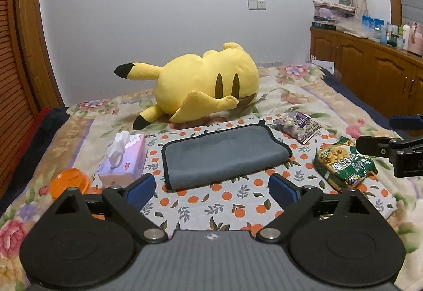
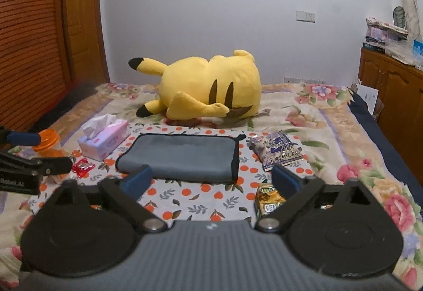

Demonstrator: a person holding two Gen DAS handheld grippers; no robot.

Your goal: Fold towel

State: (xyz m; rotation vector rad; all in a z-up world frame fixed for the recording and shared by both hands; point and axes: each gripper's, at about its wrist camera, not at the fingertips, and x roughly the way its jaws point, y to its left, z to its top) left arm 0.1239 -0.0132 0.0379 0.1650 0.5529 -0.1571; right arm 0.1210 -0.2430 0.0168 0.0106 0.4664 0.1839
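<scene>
A grey towel with black trim (image 1: 224, 156) lies folded flat on an orange-print cloth (image 1: 211, 206) on the bed. It also shows in the right wrist view (image 2: 182, 156). My left gripper (image 1: 211, 186) is open and empty, hovering just in front of the towel's near edge. My right gripper (image 2: 211, 180) is open and empty, also just short of the towel. The right gripper shows at the right edge of the left wrist view (image 1: 380, 135). The left gripper shows at the left edge of the right wrist view (image 2: 39, 150).
A pink tissue box (image 1: 124, 161) and an orange cup (image 1: 70, 181) stand left of the towel. A purple snack bag (image 1: 297, 125) and a green snack bag (image 1: 343, 161) lie to its right. A yellow plush (image 1: 201, 87) lies behind. A small red packet (image 2: 83, 168) lies near the tissue box.
</scene>
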